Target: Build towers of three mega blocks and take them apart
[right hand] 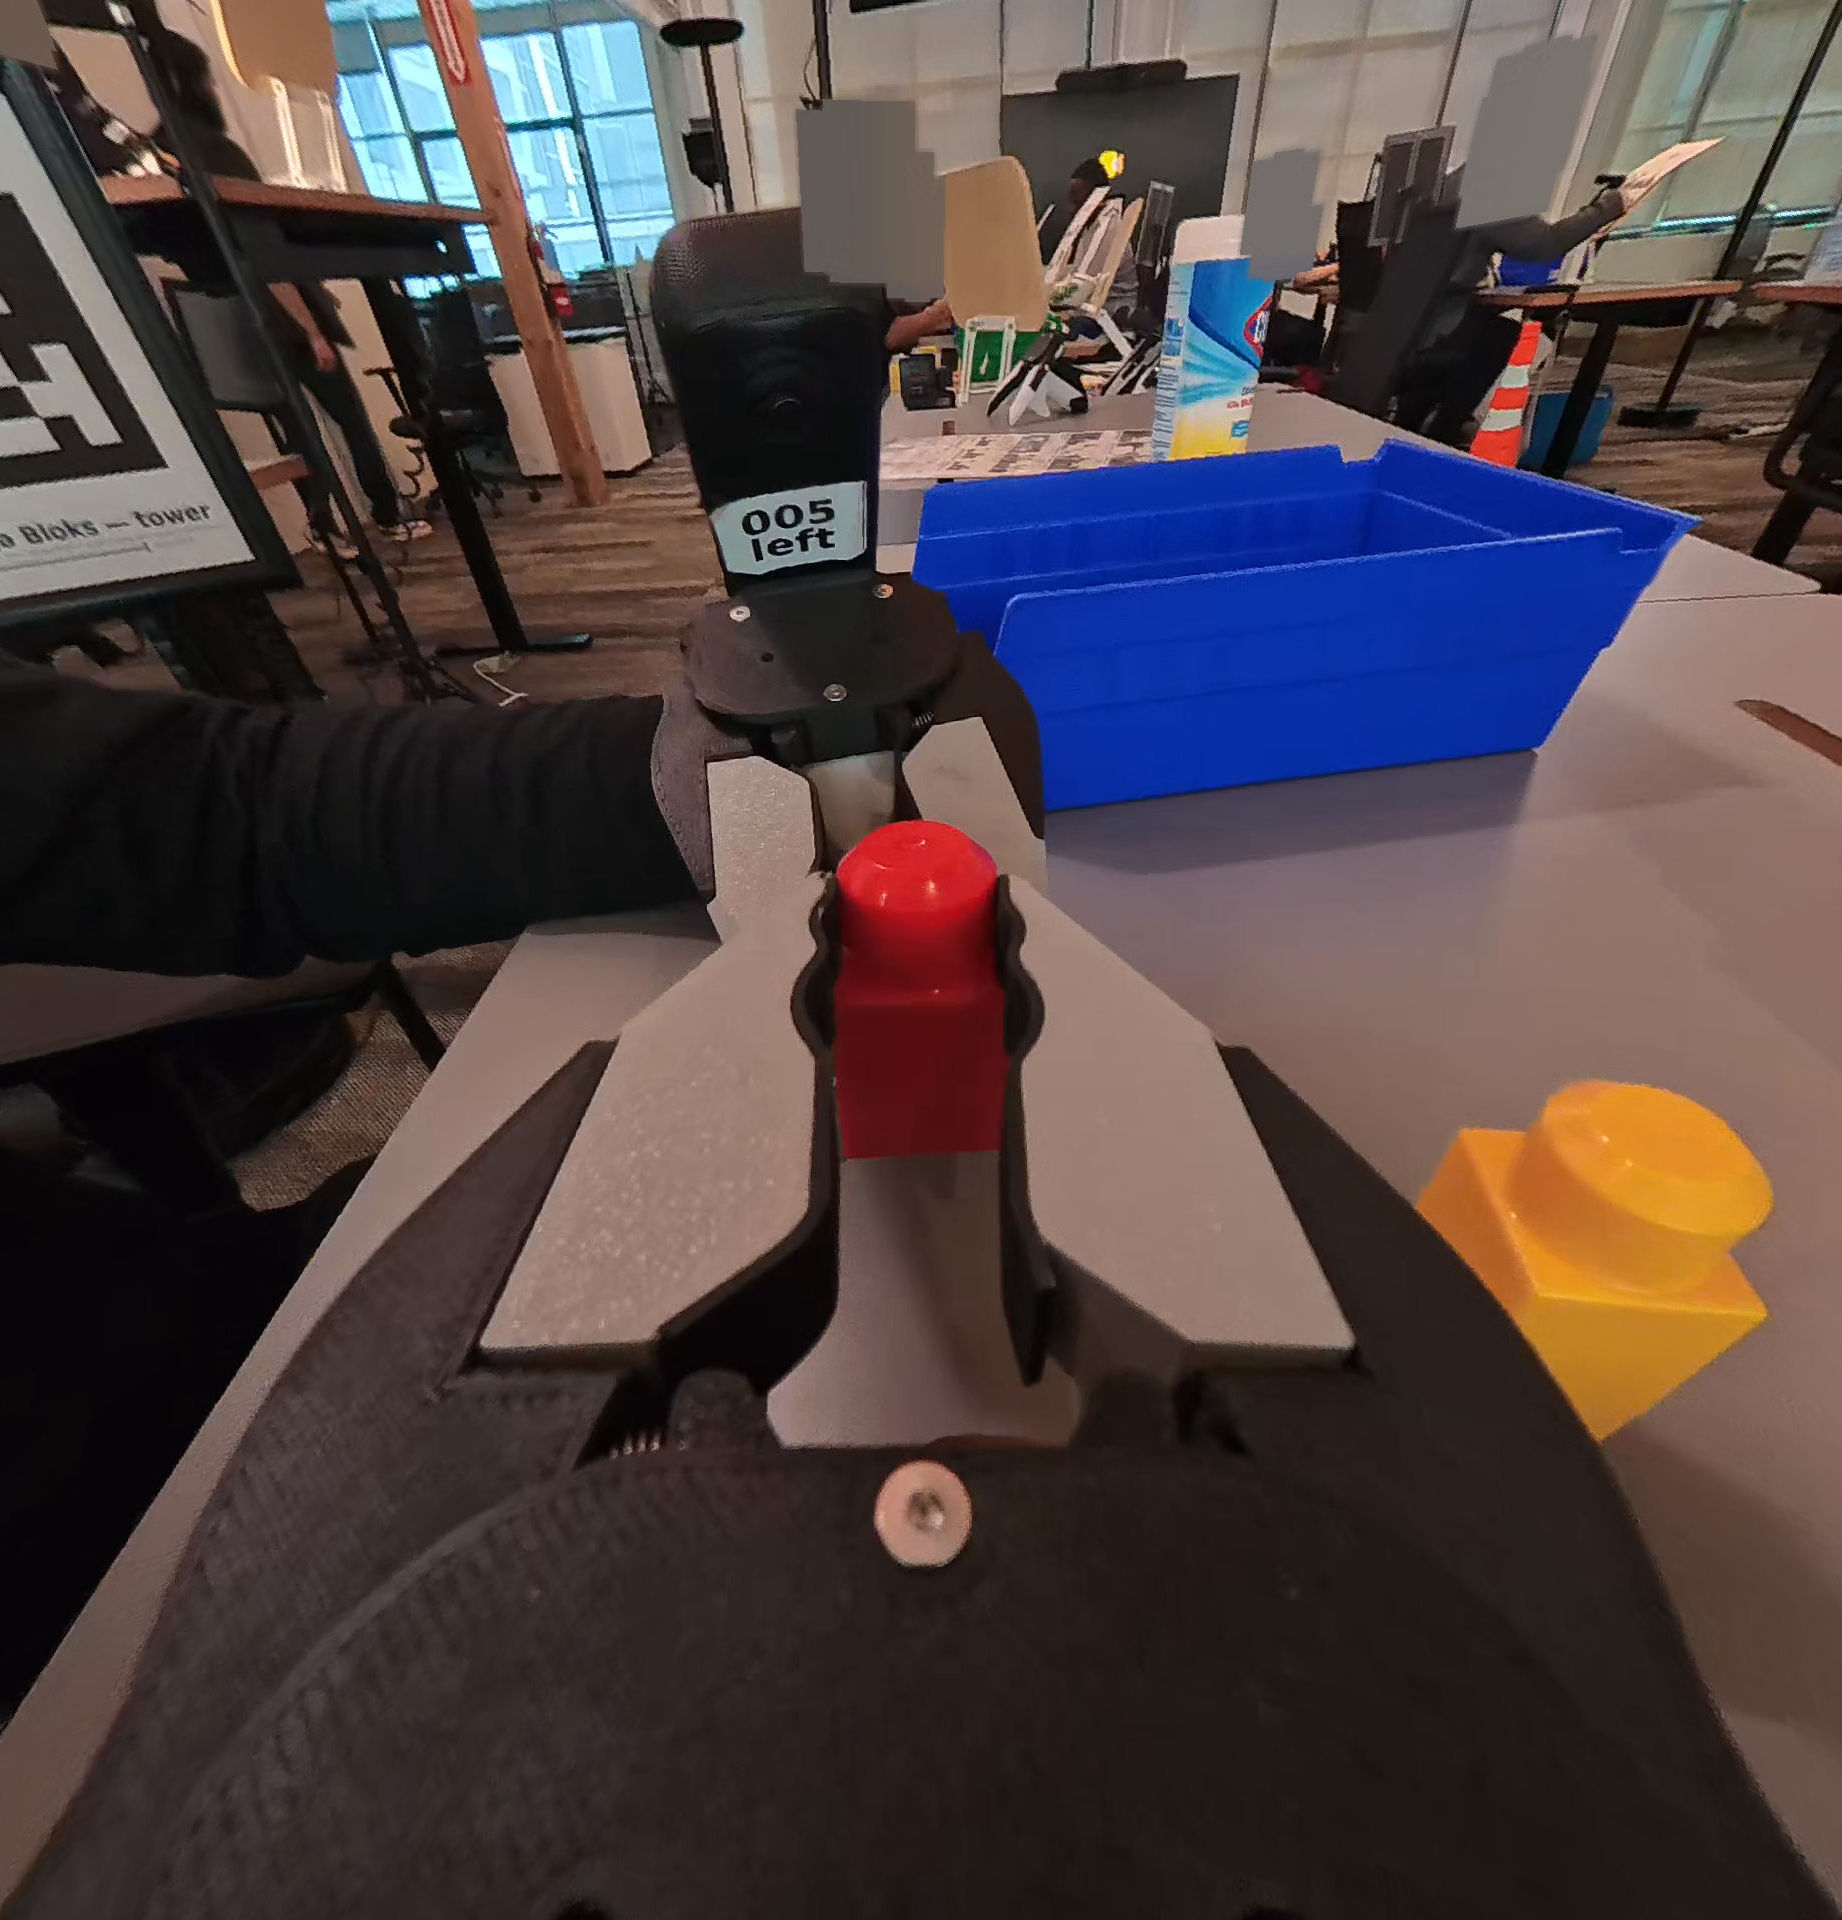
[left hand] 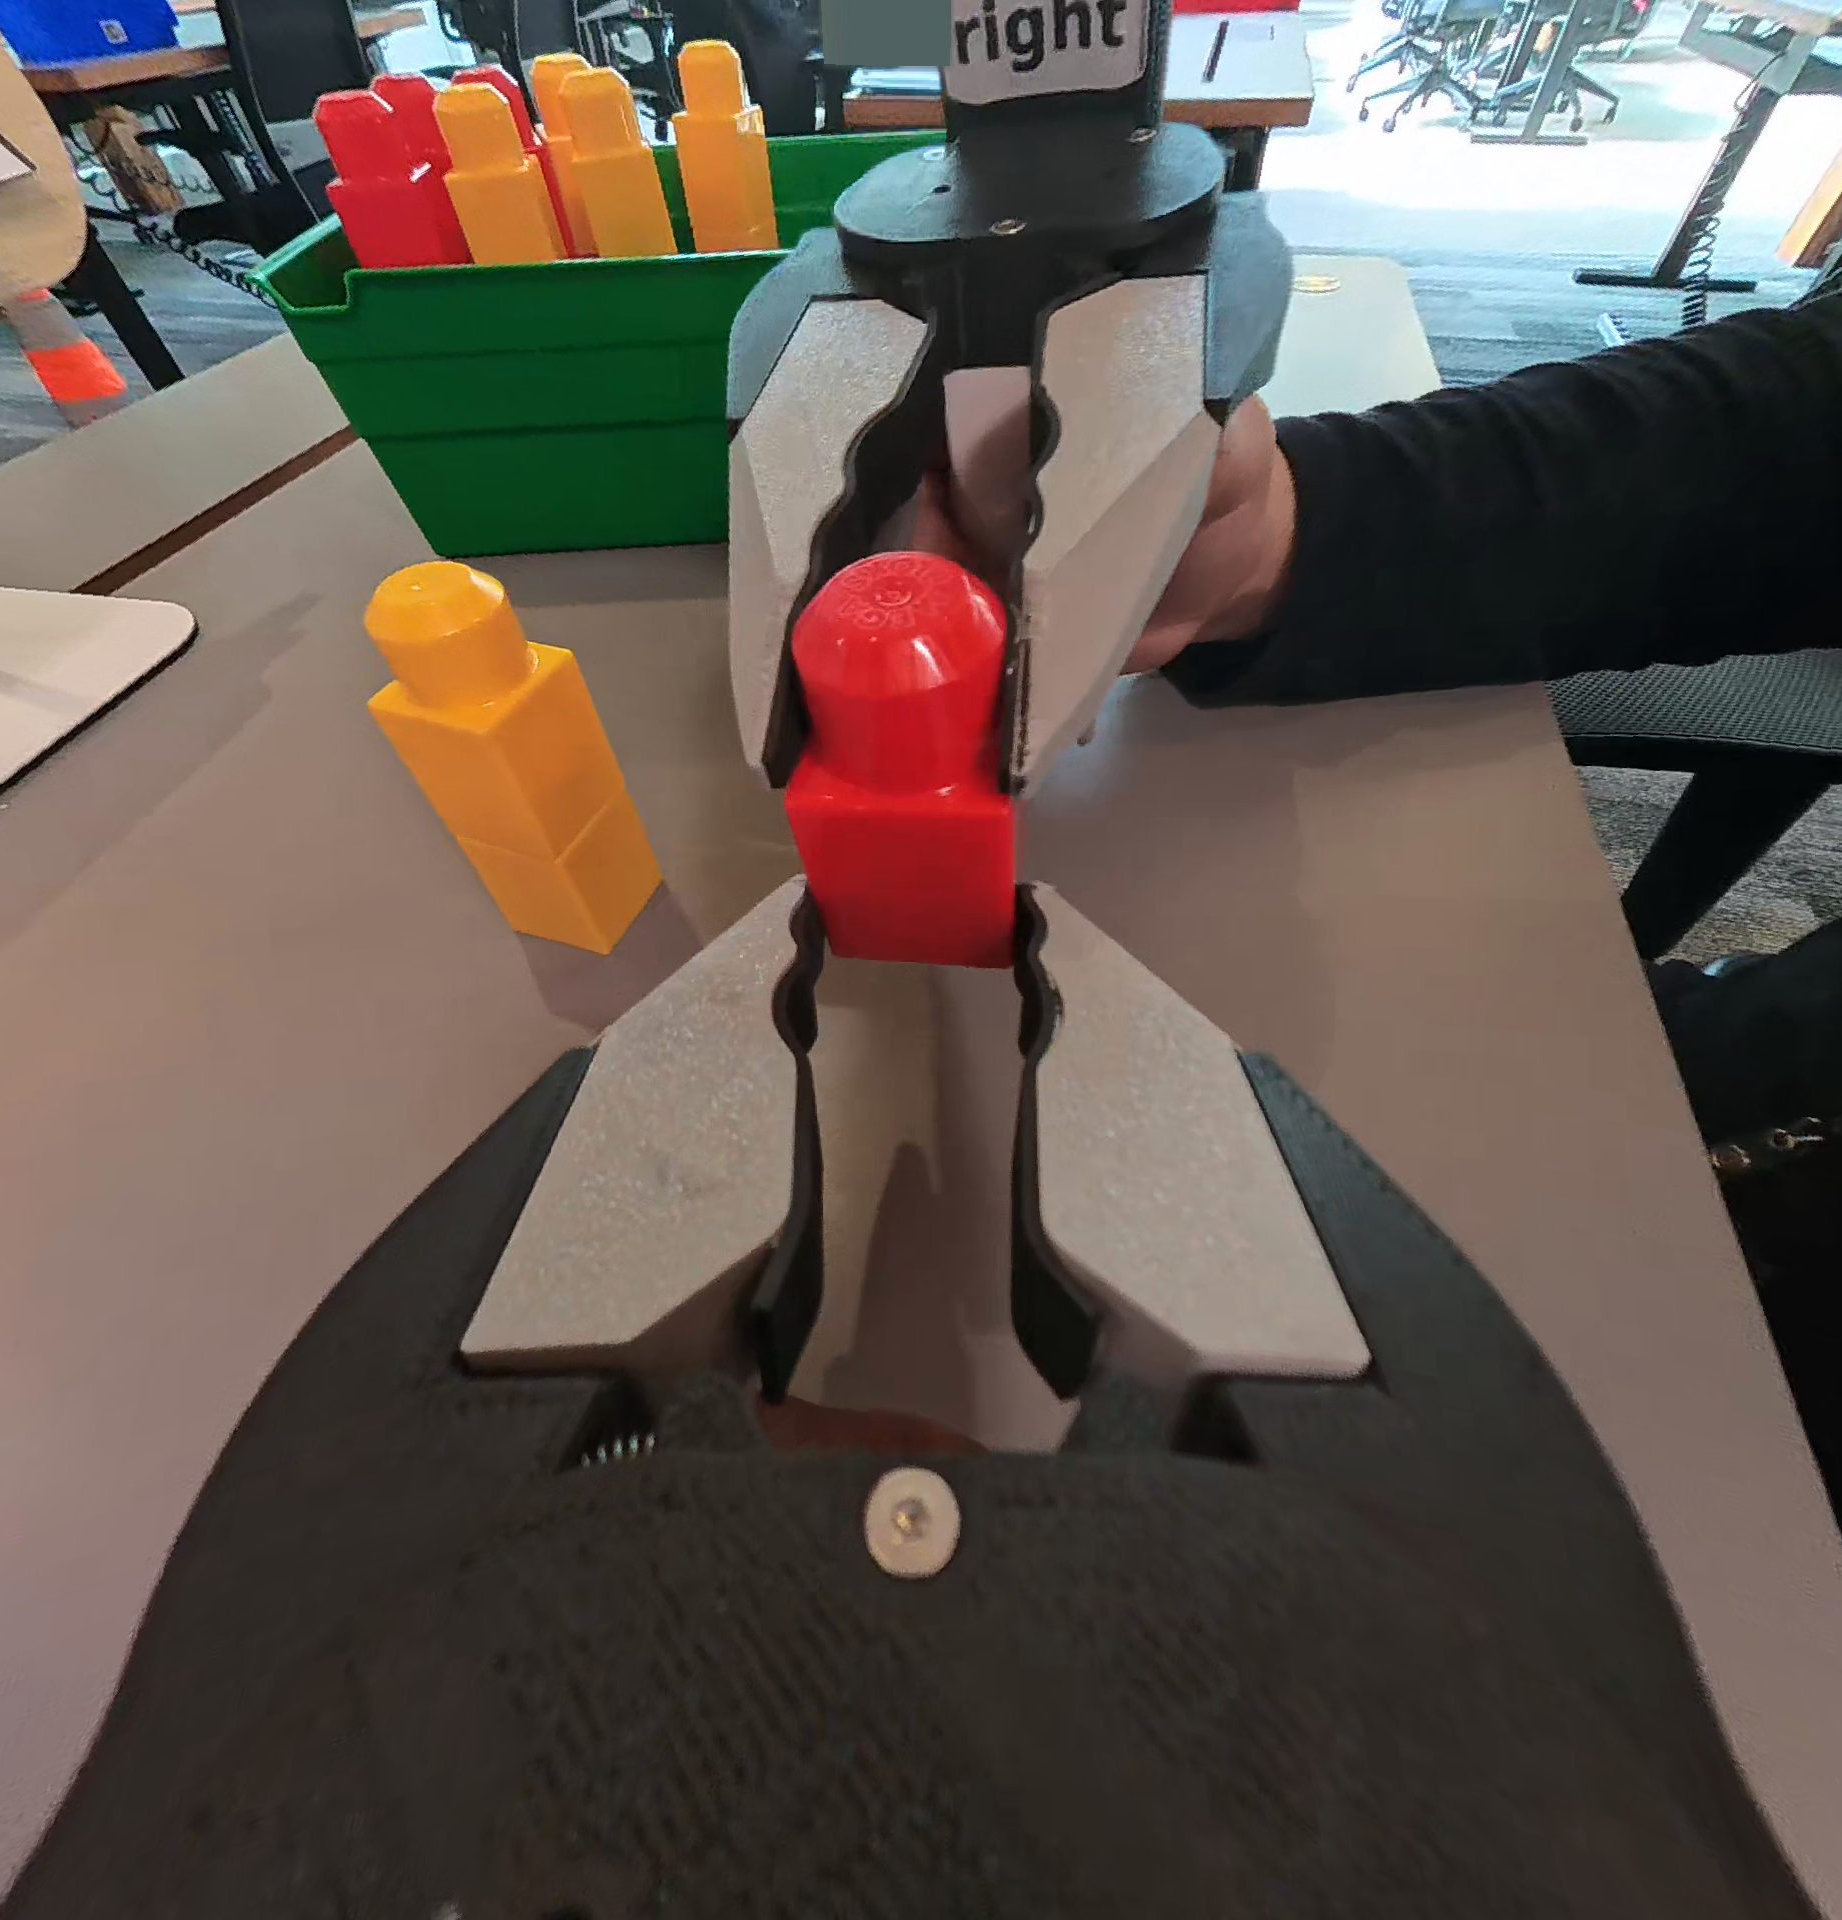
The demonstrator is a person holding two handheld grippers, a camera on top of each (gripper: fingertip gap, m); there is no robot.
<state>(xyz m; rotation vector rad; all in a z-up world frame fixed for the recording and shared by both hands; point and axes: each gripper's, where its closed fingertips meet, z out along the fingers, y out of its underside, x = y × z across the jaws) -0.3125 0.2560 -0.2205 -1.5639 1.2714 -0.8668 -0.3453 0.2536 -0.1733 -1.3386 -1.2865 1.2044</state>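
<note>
Both claws grip one red block [left hand: 901,831]: left claw [left hand: 912,920] pinches its base, right claw [right hand: 917,935] its stud end, likely steadying for a pull-apart. Yellow tower [left hand: 512,758] stands on bench [left hand: 221,1039] at 10 o'clock.

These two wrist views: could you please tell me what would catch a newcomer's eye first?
A red block at centre, pinched from both sides: the left gripper on its body, the right gripper on its stud. A yellow tower stands beside it on the table; a green bin of red and yellow towers sits behind.
</note>
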